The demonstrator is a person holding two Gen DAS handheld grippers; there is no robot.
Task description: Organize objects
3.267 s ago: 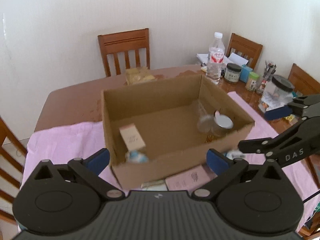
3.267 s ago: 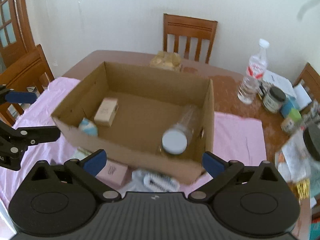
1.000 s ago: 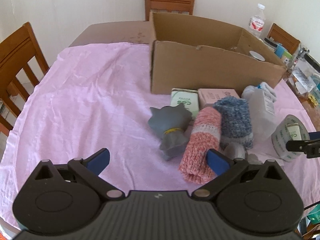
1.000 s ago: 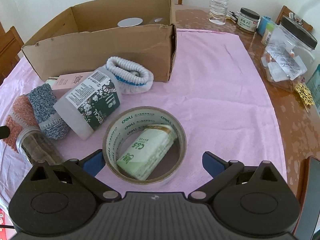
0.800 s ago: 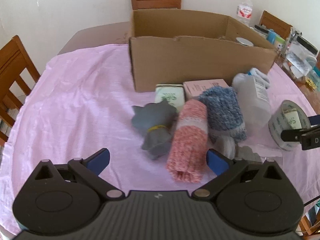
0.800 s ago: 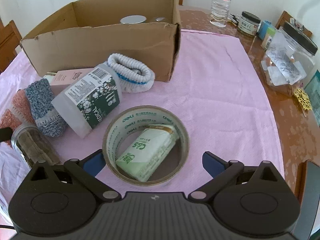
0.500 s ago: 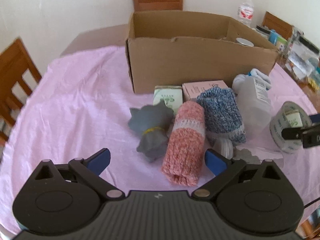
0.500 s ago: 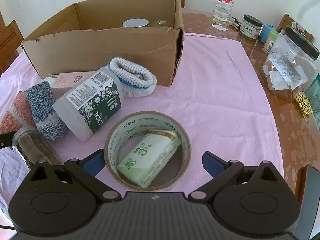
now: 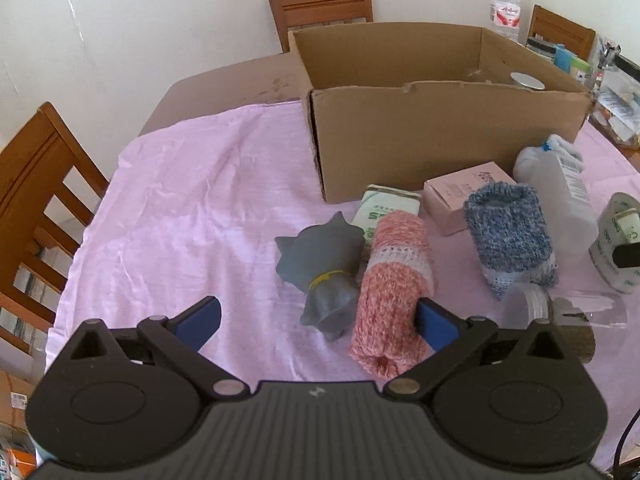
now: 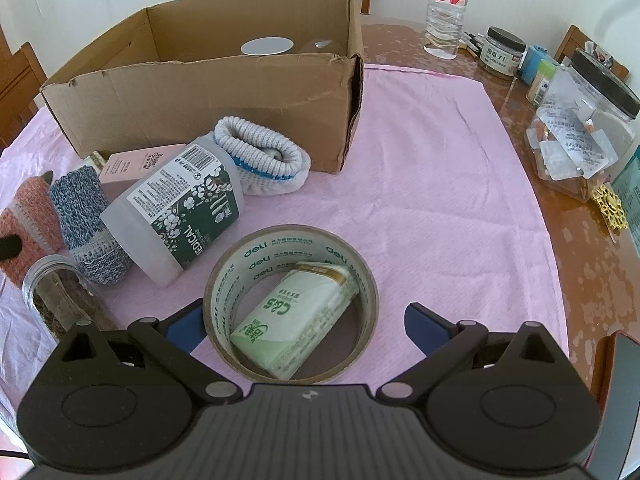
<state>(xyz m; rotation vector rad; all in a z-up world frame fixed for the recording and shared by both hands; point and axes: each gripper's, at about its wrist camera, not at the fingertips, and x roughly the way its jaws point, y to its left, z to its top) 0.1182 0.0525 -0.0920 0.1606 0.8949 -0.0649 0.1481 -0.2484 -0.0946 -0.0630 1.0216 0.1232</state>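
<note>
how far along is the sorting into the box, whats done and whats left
Barely started. Done: only a silver-lidded jar shows inside the cardboard box.

In hand: nothing. The left gripper, jaws opening, sits over the grey toy and pink sock roll; the right gripper is open around the tape roll.

Left: those, plus the blue sock roll, bottle and tissue pack.
</note>
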